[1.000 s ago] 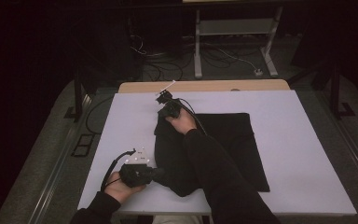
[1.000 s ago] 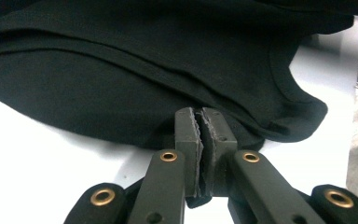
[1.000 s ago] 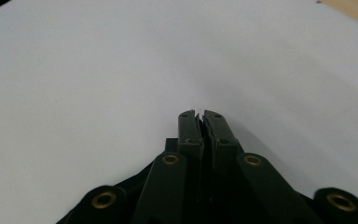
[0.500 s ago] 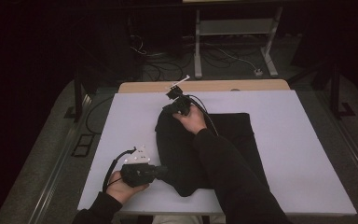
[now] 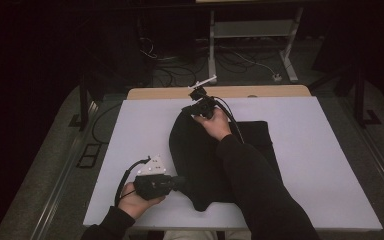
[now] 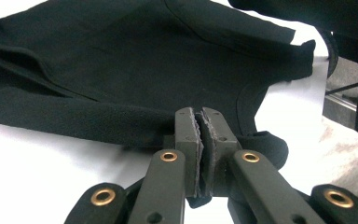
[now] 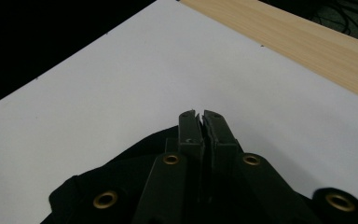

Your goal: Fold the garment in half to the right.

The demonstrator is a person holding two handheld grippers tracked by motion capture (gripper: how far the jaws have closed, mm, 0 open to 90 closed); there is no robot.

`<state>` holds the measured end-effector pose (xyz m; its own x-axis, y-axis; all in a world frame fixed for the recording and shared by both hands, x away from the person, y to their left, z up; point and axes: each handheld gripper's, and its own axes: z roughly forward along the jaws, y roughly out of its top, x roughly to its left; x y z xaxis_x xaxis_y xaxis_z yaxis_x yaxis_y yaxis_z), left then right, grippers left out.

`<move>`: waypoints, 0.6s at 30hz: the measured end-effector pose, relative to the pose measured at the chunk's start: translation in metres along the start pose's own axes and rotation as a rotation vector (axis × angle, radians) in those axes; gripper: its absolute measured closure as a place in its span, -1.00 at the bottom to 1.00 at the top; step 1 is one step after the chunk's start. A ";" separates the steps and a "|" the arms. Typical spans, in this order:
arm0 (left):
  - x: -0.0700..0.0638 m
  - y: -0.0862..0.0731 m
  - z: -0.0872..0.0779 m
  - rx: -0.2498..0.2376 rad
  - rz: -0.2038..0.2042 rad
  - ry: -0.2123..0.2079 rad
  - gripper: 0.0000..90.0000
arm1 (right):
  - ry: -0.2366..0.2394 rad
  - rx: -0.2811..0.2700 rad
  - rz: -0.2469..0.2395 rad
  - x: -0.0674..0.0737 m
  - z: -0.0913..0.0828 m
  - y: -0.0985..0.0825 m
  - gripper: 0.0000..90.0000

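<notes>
black soft cloth [image 5: 200, 160] pinched by both tools, rumpled.

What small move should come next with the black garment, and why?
Probably carry the right gripper across toward the garment's flat right half and lay its pinched edge down. Both grippers are shut on the black garment; the left gripper anchors the near edge, and the left side is bunched up.
</notes>
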<state>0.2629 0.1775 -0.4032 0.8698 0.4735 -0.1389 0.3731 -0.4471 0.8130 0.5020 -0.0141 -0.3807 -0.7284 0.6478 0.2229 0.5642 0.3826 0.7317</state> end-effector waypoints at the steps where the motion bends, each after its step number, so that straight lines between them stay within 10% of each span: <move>1: 0.000 0.001 -0.001 -0.002 0.002 0.003 0.87 | 0.001 -0.005 0.007 -0.003 -0.003 0.000 0.90; 18: -0.006 0.018 0.000 -0.020 0.017 -0.028 0.88 | -0.019 -0.041 0.029 -0.018 -0.032 -0.004 0.90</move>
<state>0.2637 0.1669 -0.3877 0.8849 0.4441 -0.1404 0.3517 -0.4394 0.8266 0.5008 -0.0484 -0.3671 -0.7045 0.6705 0.2327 0.5680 0.3362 0.7513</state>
